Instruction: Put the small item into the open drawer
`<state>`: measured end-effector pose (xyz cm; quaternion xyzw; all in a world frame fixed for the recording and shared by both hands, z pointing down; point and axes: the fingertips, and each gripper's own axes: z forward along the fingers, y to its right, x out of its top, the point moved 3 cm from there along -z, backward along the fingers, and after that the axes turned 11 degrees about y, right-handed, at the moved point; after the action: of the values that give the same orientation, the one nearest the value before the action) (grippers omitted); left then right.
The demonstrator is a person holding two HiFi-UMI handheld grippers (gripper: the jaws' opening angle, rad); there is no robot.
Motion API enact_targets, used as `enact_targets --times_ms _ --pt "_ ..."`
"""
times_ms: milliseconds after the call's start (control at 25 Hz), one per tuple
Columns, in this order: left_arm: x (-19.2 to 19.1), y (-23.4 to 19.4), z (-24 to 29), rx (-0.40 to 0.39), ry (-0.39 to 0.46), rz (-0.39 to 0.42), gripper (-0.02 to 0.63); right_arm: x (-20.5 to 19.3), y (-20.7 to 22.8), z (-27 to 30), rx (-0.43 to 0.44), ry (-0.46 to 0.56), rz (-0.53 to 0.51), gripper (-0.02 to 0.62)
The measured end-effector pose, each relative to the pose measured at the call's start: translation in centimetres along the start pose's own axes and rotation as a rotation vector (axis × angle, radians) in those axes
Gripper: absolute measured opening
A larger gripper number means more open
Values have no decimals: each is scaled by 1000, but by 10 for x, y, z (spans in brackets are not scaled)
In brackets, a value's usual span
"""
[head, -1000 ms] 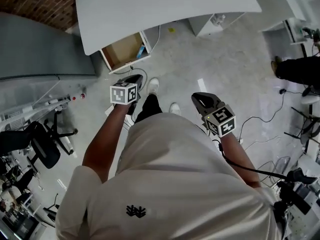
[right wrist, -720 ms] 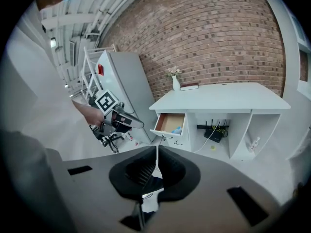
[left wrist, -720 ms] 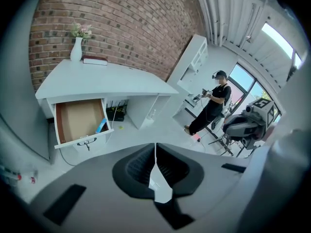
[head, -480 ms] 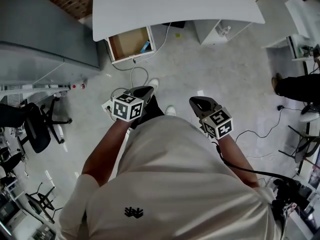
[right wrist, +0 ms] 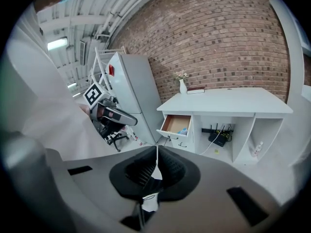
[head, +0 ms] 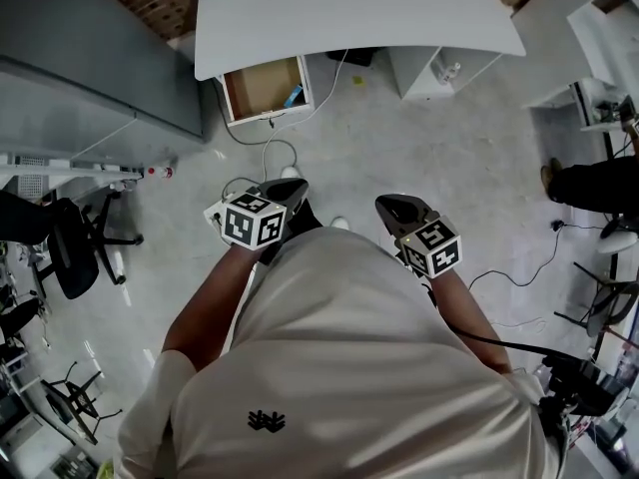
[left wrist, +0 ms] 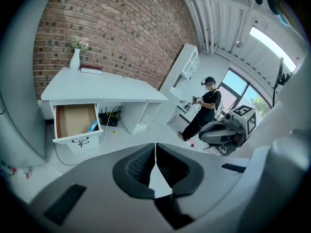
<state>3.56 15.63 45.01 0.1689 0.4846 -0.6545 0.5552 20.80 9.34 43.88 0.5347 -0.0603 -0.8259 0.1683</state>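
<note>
The open drawer (head: pixel 258 86) sticks out under the left end of the white desk (head: pixel 349 8), far ahead of me. A small blue item (head: pixel 293 96) lies at its right side, also seen in the left gripper view (left wrist: pixel 93 126) and the right gripper view (right wrist: pixel 183 130). My left gripper (head: pixel 285 188) hangs in front of the person's body, shut with nothing between its jaws (left wrist: pixel 155 152). My right gripper (head: pixel 394 208) is held level with it, also shut and empty (right wrist: pixel 157 161). Both are well short of the drawer.
A white cable (head: pixel 262 148) runs from the drawer front across the floor. A black office chair (head: pixel 70 247) stands left, a grey cabinet (head: pixel 90 58) left of the desk. A person in black (left wrist: pixel 204 108) stands at the right. A vase (left wrist: pixel 75 57) sits on the desk.
The person has backed away from the desk, so the drawer looks smaller and farther. The left gripper has come down and closer to the body; the right has barely shifted.
</note>
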Motion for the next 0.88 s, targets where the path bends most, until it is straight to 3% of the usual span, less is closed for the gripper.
enact_targets --times_ms 880 --pt "-6 9 -21 10 40 4 29 -2 -26 0 30 8 -31 32"
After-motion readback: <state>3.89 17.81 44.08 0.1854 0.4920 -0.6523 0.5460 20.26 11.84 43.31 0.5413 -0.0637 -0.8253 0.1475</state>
